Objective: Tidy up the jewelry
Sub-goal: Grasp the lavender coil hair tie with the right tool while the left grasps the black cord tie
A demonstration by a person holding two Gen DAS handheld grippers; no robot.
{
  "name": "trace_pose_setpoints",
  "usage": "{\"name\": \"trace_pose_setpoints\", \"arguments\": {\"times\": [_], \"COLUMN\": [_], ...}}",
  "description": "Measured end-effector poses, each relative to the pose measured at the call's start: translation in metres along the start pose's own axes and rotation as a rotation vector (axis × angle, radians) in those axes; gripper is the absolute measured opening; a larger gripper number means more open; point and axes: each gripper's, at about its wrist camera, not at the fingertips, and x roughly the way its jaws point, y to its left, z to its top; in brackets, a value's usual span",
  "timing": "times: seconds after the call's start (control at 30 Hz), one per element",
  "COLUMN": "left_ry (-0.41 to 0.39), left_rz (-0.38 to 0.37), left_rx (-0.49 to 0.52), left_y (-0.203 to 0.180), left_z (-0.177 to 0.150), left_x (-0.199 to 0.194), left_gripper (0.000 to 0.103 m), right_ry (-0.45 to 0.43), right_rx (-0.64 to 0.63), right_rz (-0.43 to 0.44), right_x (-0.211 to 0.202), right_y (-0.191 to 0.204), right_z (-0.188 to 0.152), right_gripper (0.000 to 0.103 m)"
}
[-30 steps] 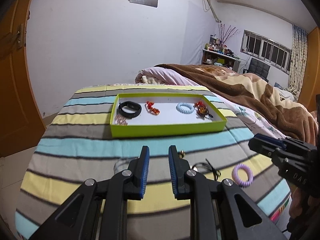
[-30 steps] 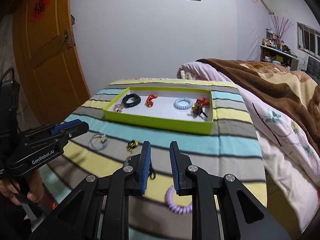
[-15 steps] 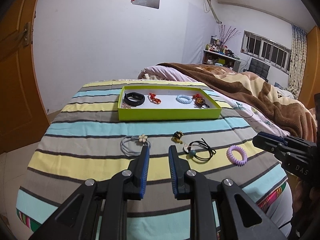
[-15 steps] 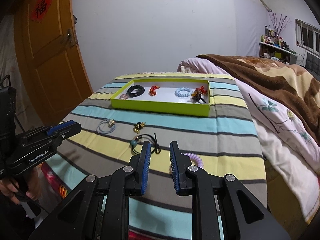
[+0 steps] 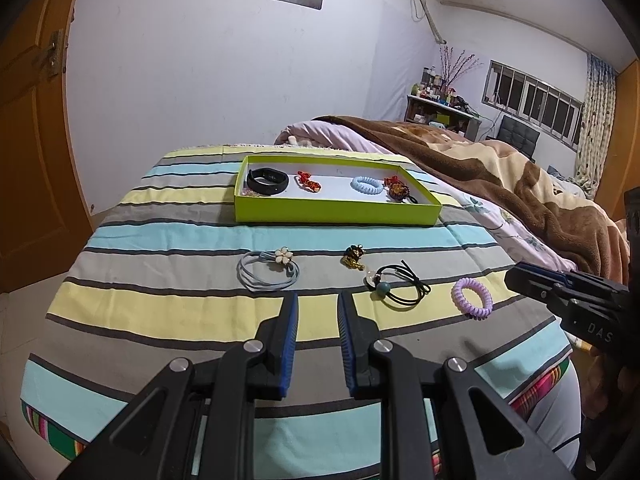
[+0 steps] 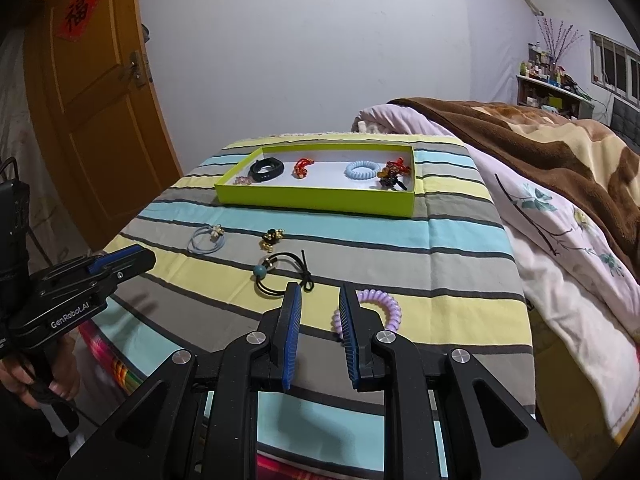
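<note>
Fingers of both the left gripper (image 5: 317,300) and the right gripper (image 6: 319,292) stand parted with nothing between them, above the near edge of the striped cloth (image 5: 160,236); five pieces lie in the green tray (image 5: 340,212), while four wait in a row on the cloth, so the sorting looks about half done. Next move, I judge, is to lower onto the purple coil ring (image 6: 370,310) just ahead of the right fingers; only the right view shows the door (image 6: 92,100) and the hand holding the left gripper.

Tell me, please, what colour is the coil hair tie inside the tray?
Light blue coil hair tie; clearest in the left wrist view.
</note>
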Motion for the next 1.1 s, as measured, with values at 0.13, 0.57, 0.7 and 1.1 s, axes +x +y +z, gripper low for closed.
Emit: {"name": "trace_pose_setpoints", "arguments": {"times": [0.13,0.57,0.7,1.1], "left_ry": [0.004,0.039,0.054,0.142], "left_rz": [-0.007,-0.038,-0.054,-0.098], "left_rx": [0.003,0.026,0.039,0.046], "left_y": [-0.001,-0.018,-0.027,-0.048], "left_z": [-0.001,0.002,0.004,0.008], "left_x": [0.002,0.021,0.032,0.070], "left_gripper": [0.024,0.029,0.030,0.030], "right_ry": [0.012,0.050,0.073,0.130], "right_rx": [0.012,0.047,0.055,0.059], "right_rz": [-0.010,-0.055,-0.069,-0.093], "right_x": [0.003,0.019,0.027,0.049], "right_y": [-0.006,-0.027,-0.034,-0.045], "right_z": [-0.003,-0.009,-0.012,-0.013], "right_gripper": [0.020,0.020,0.020,0.020]}}
